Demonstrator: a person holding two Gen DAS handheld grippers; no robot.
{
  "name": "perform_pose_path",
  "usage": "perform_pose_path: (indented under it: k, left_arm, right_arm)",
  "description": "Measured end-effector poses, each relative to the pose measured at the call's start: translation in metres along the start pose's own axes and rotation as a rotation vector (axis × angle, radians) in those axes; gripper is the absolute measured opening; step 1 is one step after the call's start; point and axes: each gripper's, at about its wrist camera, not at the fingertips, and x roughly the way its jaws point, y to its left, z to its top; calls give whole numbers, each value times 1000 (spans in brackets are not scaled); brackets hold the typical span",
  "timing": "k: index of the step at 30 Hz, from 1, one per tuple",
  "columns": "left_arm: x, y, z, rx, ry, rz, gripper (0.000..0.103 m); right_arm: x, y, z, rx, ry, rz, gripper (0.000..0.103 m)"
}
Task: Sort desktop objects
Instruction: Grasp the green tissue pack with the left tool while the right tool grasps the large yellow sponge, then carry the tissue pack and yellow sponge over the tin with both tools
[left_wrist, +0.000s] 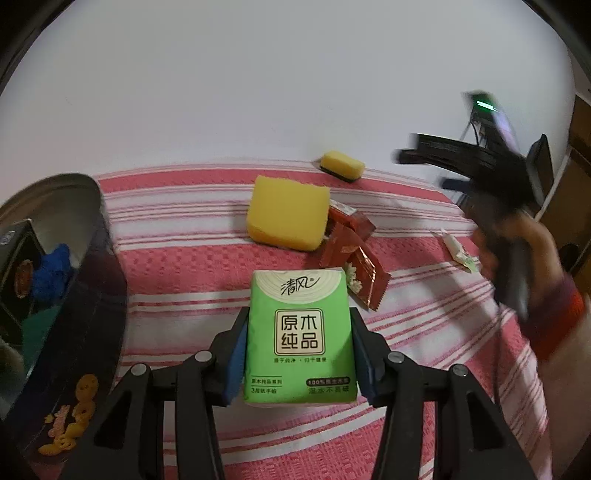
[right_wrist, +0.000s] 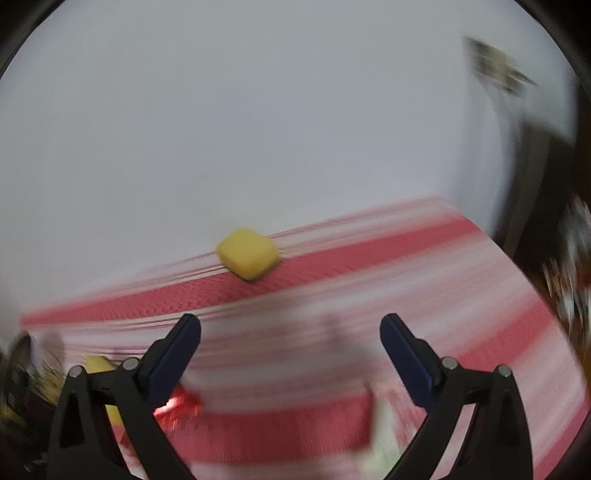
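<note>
Left gripper (left_wrist: 297, 343) jaws pinch green tissue pack (left_wrist: 300, 336) by its side edges; pack's long axis runs away from camera, printed face up. Beyond pack: red sachets (left_wrist: 351, 251), large yellow sponge (left_wrist: 288, 214), small yellow sponge (left_wrist: 342, 165) at cloth's far edge by wall. Left of pack, dark tin (left_wrist: 79, 295), cut off. Right gripper (right_wrist: 290, 332) jaws spread, empty; view motion-blurred.

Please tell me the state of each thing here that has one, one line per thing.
left gripper: shut on the tissue pack.
tissue pack: held, sealed.
right gripper: open, holding nothing.
round tin: open, with things inside.
large yellow sponge: lying on the cloth.
red sachets: piled loose beside it.
</note>
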Motion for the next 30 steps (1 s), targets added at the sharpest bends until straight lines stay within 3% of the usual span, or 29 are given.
perform_pose_path:
  k: [3,7,11,13,14,15,16,21,26,30]
  left_arm:
    - [0,2,2,-20,8,23,52]
    - [7,15,2,-75,66,-9,52]
    - [15,24,-1,-125,126,-31,52]
    - [11,25,-4,-110,130,-20,52]
    - [7,25,-5,-104,127,-15,52]
    - [7,24,-6,-98,125,-11,52]
    - [8,22,-6,-95,123,-9,52]
    - [8,17,-7,-60,97,28,52]
    - [-2,11,-8,-6,24,84,52]
    - [-19,5,-4,36,-80,142,52]
  right_arm:
    - [46,19,29,-79,80,-3,99]
    - [99,33,52,-183,165,-37,99]
    - [146,35,60,-233,230,-134,99]
    - [156,31,58,-206,244,-132,92]
    - [154,26,58,-159,236,-104,82]
    - [150,20,57,-112,225,-67,71]
    - [146,18,56,-100,219,-83,57]
    - [91,4,35,-7,163,-61,56]
    - [-10,12,-1,53,9,-45,56]
    - [-95,43,-53,29,-132,-119,57]
